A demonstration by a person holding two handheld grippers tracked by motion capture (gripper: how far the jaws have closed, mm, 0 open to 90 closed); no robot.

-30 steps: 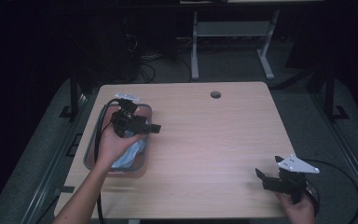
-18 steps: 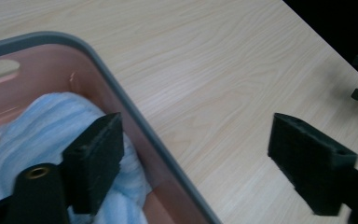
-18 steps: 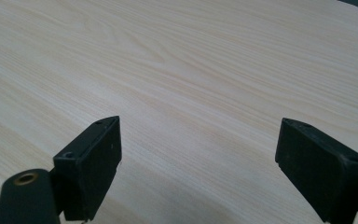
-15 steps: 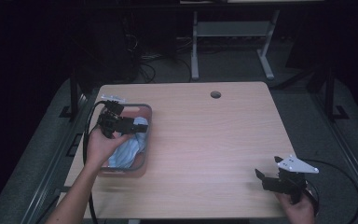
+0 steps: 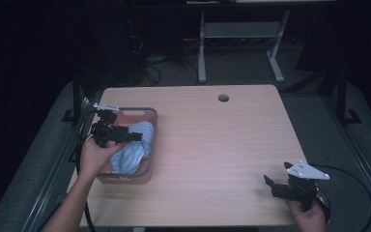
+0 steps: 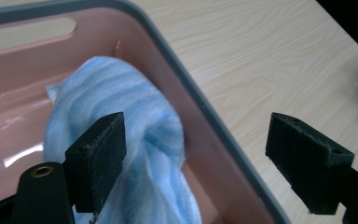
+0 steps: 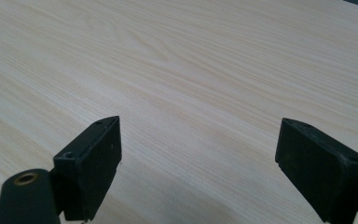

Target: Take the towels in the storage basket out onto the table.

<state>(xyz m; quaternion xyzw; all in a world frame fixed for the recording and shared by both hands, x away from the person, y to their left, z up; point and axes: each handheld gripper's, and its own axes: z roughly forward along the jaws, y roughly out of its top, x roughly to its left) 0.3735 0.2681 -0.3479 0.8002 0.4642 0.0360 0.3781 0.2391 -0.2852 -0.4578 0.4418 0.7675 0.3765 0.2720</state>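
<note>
A pink bin with a grey rim (image 5: pixel 152 126) stands at the table's left side. Inside it lies a crumpled blue-and-white striped cloth (image 5: pixel 134 149) (image 6: pixel 121 116). My left gripper (image 5: pixel 136 137) (image 6: pixel 193 161) hovers open over the bin's right rim, one jaw above the cloth and the other above the table, holding nothing. My right gripper (image 5: pixel 268 185) (image 7: pixel 198 170) rests open near the table's front right corner, over bare wood, with nothing between its jaws.
The light wood table (image 5: pixel 222 145) has a round cable hole (image 5: pixel 223 98) near its far edge. Beyond the table stands a metal frame (image 5: pixel 241 34) amid floor cables. Cables trail from both grippers off the table's sides.
My left gripper has drawn back to the left and toward the person, away from the cloth in the bin. The right gripper has stayed put.
</note>
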